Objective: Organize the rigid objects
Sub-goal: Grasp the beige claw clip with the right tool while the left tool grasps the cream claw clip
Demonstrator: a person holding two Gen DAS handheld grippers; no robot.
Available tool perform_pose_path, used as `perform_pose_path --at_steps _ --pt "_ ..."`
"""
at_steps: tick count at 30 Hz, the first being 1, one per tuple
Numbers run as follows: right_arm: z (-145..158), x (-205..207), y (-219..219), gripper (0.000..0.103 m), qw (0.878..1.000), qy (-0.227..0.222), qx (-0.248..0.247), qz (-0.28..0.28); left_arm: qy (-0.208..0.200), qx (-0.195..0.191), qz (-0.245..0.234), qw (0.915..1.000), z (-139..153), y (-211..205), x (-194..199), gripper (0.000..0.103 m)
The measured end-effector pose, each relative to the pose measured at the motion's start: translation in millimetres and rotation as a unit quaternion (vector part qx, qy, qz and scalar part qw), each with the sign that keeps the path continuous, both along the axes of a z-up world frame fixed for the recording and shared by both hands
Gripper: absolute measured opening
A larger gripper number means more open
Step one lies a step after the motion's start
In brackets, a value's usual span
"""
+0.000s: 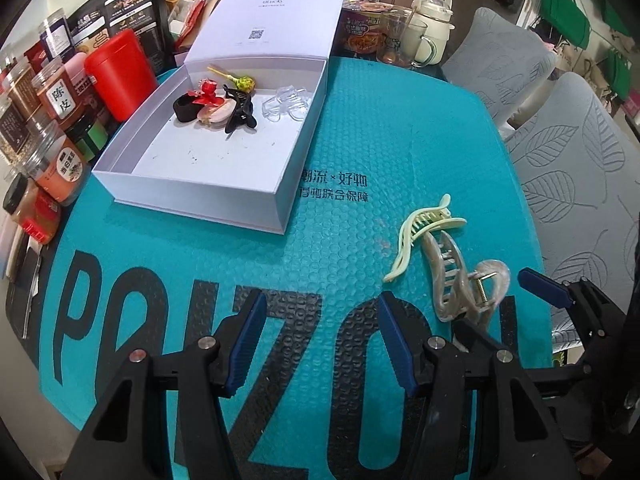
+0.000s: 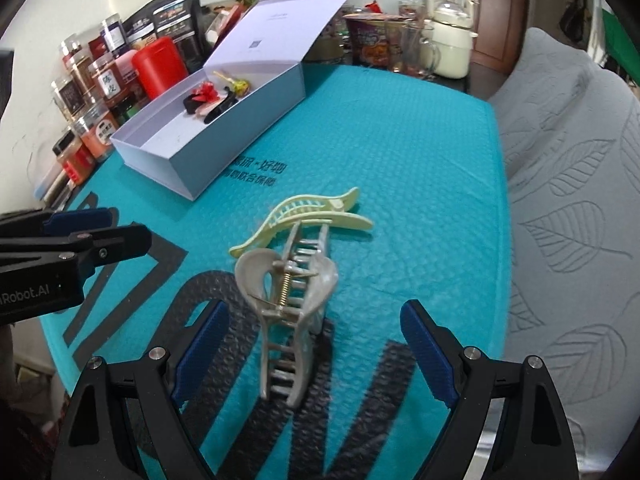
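A pearly grey claw hair clip (image 2: 288,304) lies on the teal bubble mailer (image 2: 400,160), between the open fingers of my right gripper (image 2: 312,348). A pale yellow hair clip (image 2: 304,216) lies just beyond it, touching it. Both also show in the left wrist view, grey clip (image 1: 456,280) and yellow clip (image 1: 424,232). An open white box (image 1: 208,200) at the far left holds several hair accessories, among them a black clip (image 1: 240,114), a red bow (image 1: 208,94) and a clear clip (image 1: 286,104). My left gripper (image 1: 320,340) is open and empty above the mailer.
Spice jars (image 1: 56,108) and a red canister (image 1: 120,72) crowd the left edge. A noodle cup (image 1: 360,28), glass mug (image 1: 408,40) and cream kettle (image 1: 432,12) stand at the back. Grey leaf-pattern chair backs (image 1: 576,184) lie to the right.
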State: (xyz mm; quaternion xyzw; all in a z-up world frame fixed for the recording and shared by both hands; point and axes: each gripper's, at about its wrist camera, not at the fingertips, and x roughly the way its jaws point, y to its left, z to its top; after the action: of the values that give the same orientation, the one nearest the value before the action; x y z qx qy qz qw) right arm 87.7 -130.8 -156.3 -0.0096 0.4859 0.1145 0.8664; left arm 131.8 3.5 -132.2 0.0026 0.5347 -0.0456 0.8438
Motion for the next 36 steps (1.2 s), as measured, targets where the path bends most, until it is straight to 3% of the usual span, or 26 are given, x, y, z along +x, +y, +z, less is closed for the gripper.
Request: perform_pose_path --at_steps 5,10,14,27,36 --pt "-13.8 12.8 12.5 0.084 1.000 0.005 -0.005 0.012 0.003 0.010 -0.018 0.9998 -8.6 0.1 13.6 0.056" --pt "-22.9 22.4 11.2 0.062 1.000 0.021 0.002 -0.008 0.014 0.002 -0.029 0.9995 -17.0 -2.7 26.8 0.056" --pt "-28.9 25.4 4.1 0.036 0.999 0.040 0.011 -0.019 0.016 0.001 -0.046 0.9988 -20.9 -9.5 36.5 0.056" --pt "-21.0 14.4 -40.0 0.035 0.995 0.051 0.022 -0.085 0.010 -0.039 -0.124 0.9914 -28.9 -50.1 57.5 0.056" --pt "-21.3 13.8 -61.1 0.035 0.991 0.054 0.021 -0.119 0.036 -0.069 -0.169 0.9825 -52.9 -78.5 73.0 0.056"
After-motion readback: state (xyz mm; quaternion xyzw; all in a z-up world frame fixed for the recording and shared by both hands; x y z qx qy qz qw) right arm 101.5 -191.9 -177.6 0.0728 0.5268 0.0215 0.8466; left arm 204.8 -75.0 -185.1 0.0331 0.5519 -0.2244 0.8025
